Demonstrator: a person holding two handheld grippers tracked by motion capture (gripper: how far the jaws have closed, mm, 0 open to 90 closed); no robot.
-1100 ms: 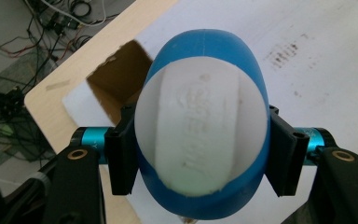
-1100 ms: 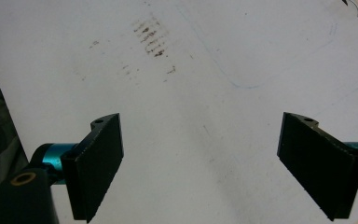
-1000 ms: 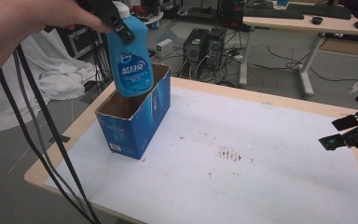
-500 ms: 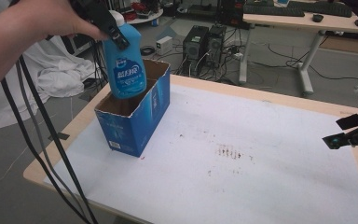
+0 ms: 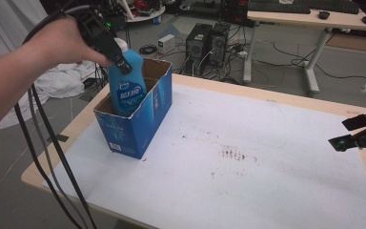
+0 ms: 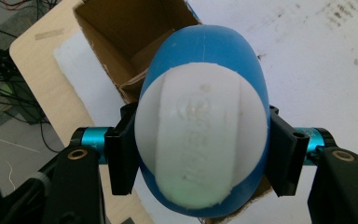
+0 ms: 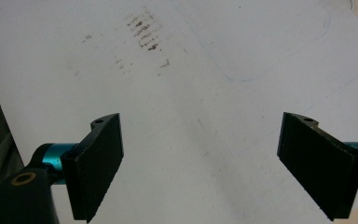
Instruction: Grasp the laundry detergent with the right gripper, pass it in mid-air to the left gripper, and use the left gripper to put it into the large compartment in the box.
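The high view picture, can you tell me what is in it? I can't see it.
A person's left hand holds black tongs shut on a blue bottle with a white cap, its lower part down inside an open blue cardboard box. The box stands near the far left corner of a white-topped table. The other tongs hang open at the right edge.

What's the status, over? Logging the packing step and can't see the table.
Left gripper shut on blue bottle, bottle partly down inside the blue carton. Right gripper open, nothing between its jaws, over the white mat. Nothing blocking the carton.
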